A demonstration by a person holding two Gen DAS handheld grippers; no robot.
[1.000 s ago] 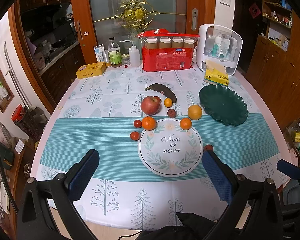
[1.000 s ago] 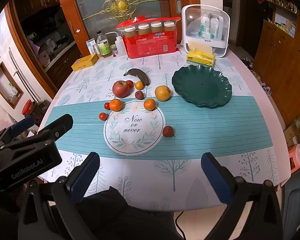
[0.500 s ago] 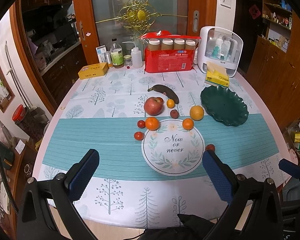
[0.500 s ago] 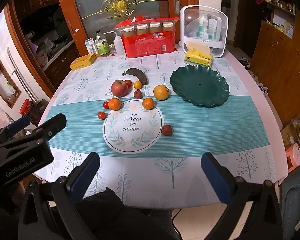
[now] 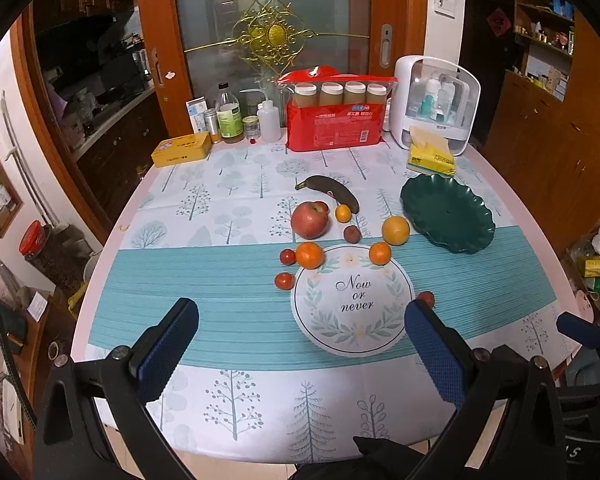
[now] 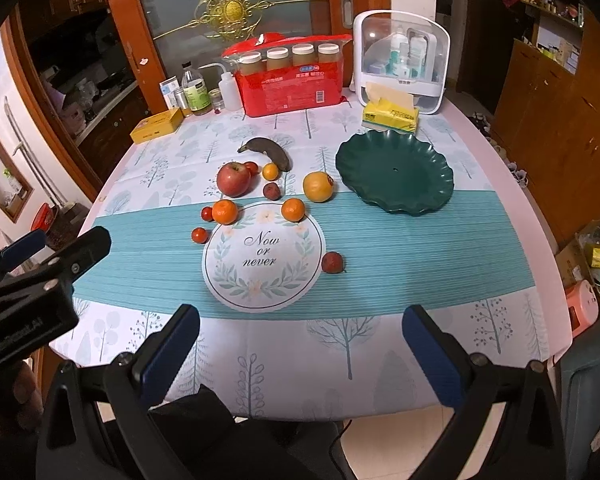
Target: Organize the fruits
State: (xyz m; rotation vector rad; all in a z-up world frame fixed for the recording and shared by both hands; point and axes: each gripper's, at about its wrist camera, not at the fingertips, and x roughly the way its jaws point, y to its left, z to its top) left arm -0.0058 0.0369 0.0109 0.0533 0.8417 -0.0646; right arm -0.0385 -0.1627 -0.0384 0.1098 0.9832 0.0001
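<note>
Both tools hang over the near table edge with nothing between their blue pads: the left gripper is spread wide at the bottom of its view, and the right gripper is likewise released at the bottom of its own. The fruit lies loose at mid-frame, none of it yet on the green plate at right of centre. A small red fruit sits alone just right of the round mat; it is probably the easiest first pick for the right gripper. Come down over it with the jaws straddling it and close gently, since it looks likely to roll. The apple, the large orange and the dark banana cluster above the mat; the banana's skin looks overripe, though the view is too coarse to be sure, so grip it lightly.
</note>
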